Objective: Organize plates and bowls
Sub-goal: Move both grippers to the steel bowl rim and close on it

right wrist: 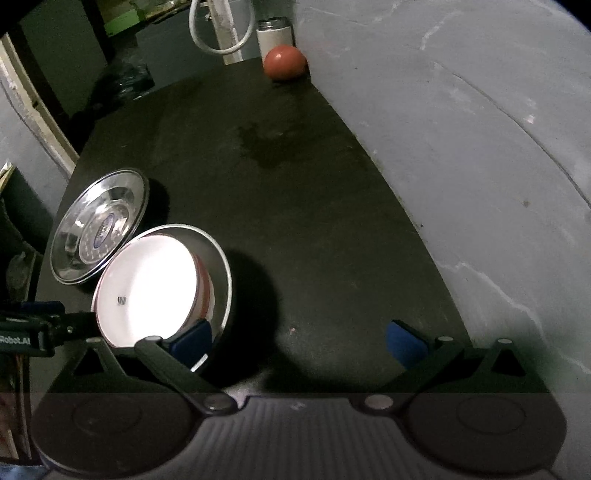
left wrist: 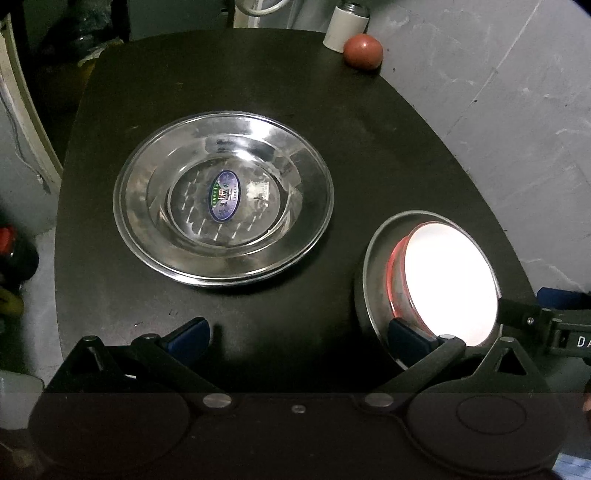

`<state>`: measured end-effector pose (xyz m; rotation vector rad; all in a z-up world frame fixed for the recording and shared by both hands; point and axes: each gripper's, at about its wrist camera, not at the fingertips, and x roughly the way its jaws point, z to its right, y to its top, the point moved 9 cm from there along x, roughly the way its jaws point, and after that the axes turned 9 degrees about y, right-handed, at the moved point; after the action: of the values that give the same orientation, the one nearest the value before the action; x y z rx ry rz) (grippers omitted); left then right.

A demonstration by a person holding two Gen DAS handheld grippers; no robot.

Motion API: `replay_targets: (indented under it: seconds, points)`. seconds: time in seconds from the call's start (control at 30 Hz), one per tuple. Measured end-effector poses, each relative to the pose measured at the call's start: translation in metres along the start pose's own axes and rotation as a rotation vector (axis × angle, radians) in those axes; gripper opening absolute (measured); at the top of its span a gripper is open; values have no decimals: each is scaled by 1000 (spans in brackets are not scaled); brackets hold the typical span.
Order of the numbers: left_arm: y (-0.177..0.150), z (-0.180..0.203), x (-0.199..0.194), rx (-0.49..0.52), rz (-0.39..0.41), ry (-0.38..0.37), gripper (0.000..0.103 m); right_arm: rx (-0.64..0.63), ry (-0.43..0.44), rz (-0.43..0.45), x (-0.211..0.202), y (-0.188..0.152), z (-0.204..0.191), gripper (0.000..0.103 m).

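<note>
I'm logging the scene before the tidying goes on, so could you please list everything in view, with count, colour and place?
Steel plates: stacked, at least two rims show, silver, left part of the table; oval blue sticker in the top one.
Steel dish: one, silver, right of the plates.
Bowl: one, white inside, red outside, sitting in the steel dish.
Ball: one, reddish-brown, far corner of the table by the wall.
Canister: one, white with metal top, behind the ball.
Table: one, black, against a grey wall.
Left gripper: black, blue fingers, open, one finger over the dish rim.
Right gripper: black, blue fingers, open, one finger at the dish.
</note>
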<state>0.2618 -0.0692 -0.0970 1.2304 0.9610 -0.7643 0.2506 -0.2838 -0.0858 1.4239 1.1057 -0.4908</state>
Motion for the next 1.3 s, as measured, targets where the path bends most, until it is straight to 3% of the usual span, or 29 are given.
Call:
replay_targets:
  seconds: [0.13, 0.27, 0.67, 1.13, 1.3]
  points:
    - [1, 3, 3, 14, -1, 29, 102, -22, -4, 1, 7, 4, 0, 101]
    - [3, 3, 3, 20, 2, 50, 102, -25, 28, -6, 13, 5, -1, 91]
    - [4, 5, 6, 43, -8, 92, 101, -23, 91, -5, 14, 5, -5, 77]
    - [5, 4, 6, 39, -9, 74, 97, -14, 110, -2, 13, 5, -8, 71]
    - [4, 6, 5, 38, -5, 55, 91, -10, 120, 4, 12, 4, -10, 64]
